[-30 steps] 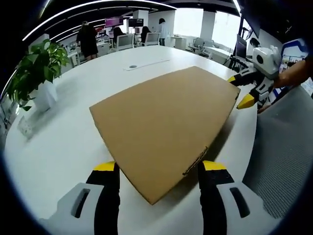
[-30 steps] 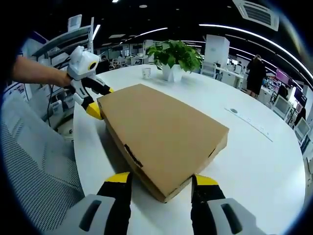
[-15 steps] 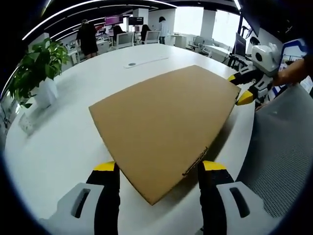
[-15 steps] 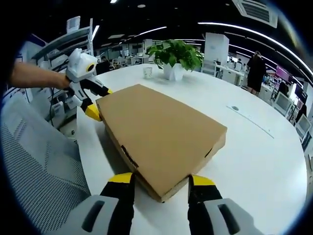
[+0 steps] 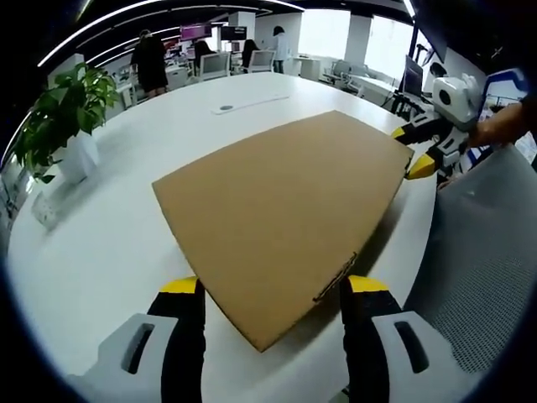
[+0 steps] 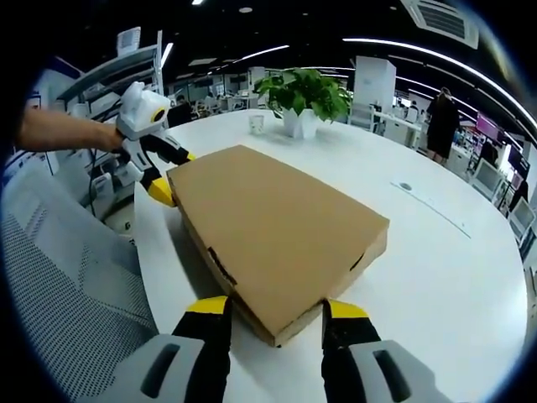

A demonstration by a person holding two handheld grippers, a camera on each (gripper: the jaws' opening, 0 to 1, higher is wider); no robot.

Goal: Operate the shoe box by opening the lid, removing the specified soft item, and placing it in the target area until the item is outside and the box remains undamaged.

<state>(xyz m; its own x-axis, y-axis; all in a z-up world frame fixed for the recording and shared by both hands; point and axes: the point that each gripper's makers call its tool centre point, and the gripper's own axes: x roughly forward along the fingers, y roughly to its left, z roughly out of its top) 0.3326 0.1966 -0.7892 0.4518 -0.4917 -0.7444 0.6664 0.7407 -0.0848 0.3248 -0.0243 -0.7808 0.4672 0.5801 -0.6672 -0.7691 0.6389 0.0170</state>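
While the lid remains closed, the shoe box (image 5: 281, 218) lies flat on the white counter (image 5: 109, 252), between the two grippers, one at each end of its long axis.

Left gripper (image 5: 273, 290): jaws spread wide and released, straddling one near corner of the box; the corner points back between them, and whether the pads touch the cardboard cannot be told.

Right gripper (image 6: 273, 308): jaws likewise parted and holding nothing, straddling the corner at the opposite end of the box. From the left gripper view it sits at the far right corner (image 5: 424, 151), yellow tips just beside the edge.

Reach: both grippers stand about equally near the box, each at its own end; neither is plainly favoured. The lid seam runs along the side wall facing the counter edge, so a lift would likely start from that long side.

Box, appearance: plain brown cardboard, broad and low, top smooth and unmarked, with a small tuck slot along the side wall (image 6: 220, 267) and a notch on the adjoining end wall. No dents or tears visible. Contents hidden.

Surroundings: potted plant (image 6: 304, 96) on the counter beyond the box, well apart from it; grey mesh chair (image 6: 67, 285) beside the counter edge.
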